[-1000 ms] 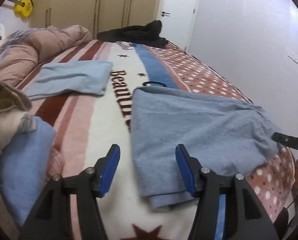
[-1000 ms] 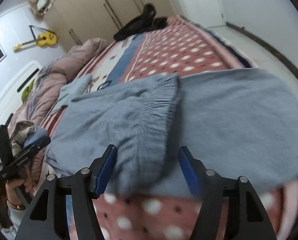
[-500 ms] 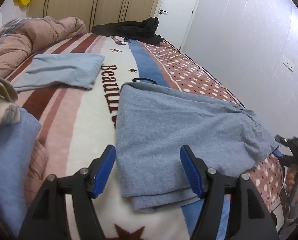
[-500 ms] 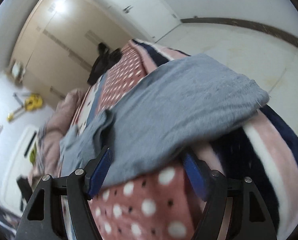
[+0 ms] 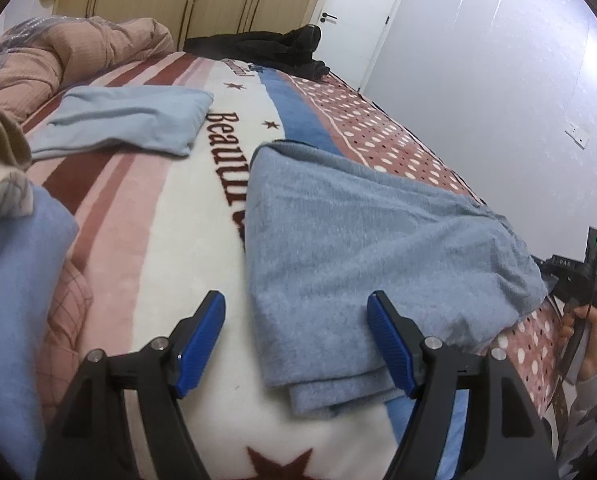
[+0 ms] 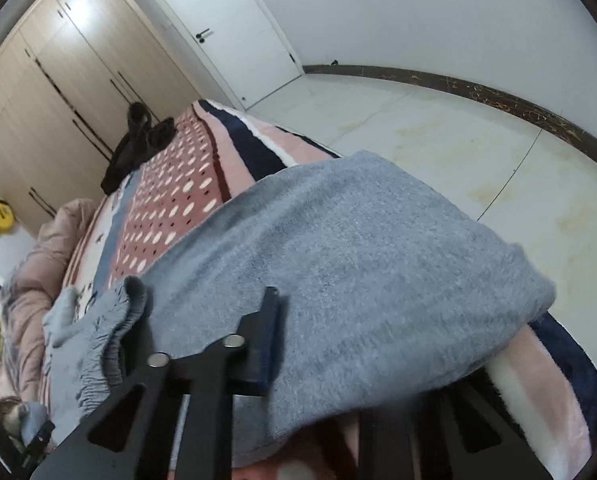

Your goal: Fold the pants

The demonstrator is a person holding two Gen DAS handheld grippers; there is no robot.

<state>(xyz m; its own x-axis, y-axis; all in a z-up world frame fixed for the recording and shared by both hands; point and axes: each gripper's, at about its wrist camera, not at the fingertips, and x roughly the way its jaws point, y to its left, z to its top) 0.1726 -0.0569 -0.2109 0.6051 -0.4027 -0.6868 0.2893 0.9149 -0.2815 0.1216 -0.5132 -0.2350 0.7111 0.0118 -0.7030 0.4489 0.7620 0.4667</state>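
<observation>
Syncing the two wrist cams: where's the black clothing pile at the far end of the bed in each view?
Left wrist: black clothing pile sits top centre, at the far end of the bed, in front of the wardrobe and left of the white door.
Right wrist: same pile is upper left, at the bed's far end below the wardrobe.
Shared landmark: the white door, also the grey pants.

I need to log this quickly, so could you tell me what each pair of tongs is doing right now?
Left tongs: open, holding nothing, over the grey pants.
Right tongs: cannot tell; one finger lies on the pants, the other is hidden.
</observation>
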